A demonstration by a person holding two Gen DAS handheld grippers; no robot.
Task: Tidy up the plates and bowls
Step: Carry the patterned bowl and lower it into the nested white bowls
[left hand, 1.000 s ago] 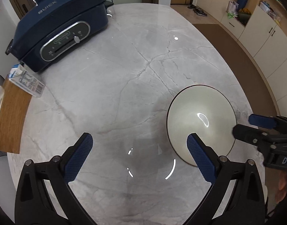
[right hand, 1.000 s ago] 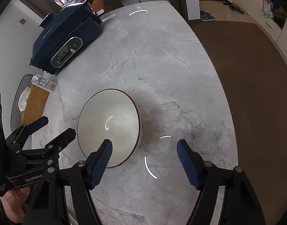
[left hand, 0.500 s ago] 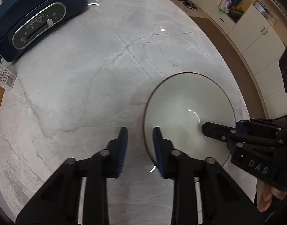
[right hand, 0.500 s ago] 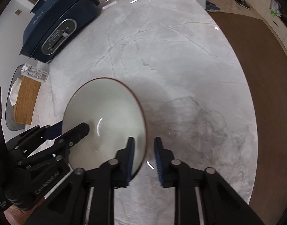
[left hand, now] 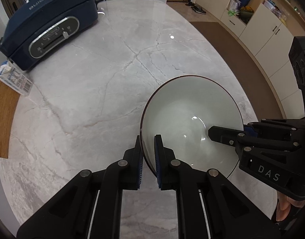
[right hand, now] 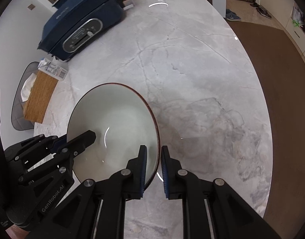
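Observation:
A pale bowl with a dark rim (left hand: 192,119) (right hand: 112,115) is on the marble table (left hand: 112,79), near its edge. My left gripper (left hand: 148,139) grips the bowl's left rim, one blue pad inside and one outside, its jaws closing tight on the wall. My right gripper (right hand: 153,149) is shut on the opposite rim in the same way. Each gripper shows in the other's view: the right gripper (left hand: 228,131) reaches in from the right, the left gripper (right hand: 76,137) from the left. I cannot tell whether the bowl's base still touches the table.
A dark blue electric cooker (left hand: 48,25) stands at the table's far left. A small carton (left hand: 14,77) lies on a wooden board (left hand: 2,115) at the left edge. A brown rug (left hand: 242,49) and white cabinets lie beyond the right edge. A hand (left hand: 284,207) holds the right gripper.
Both grippers stood open beside the bowl a second ago. They have closed on opposite sides of its rim, and the bowl now fills more of both views.

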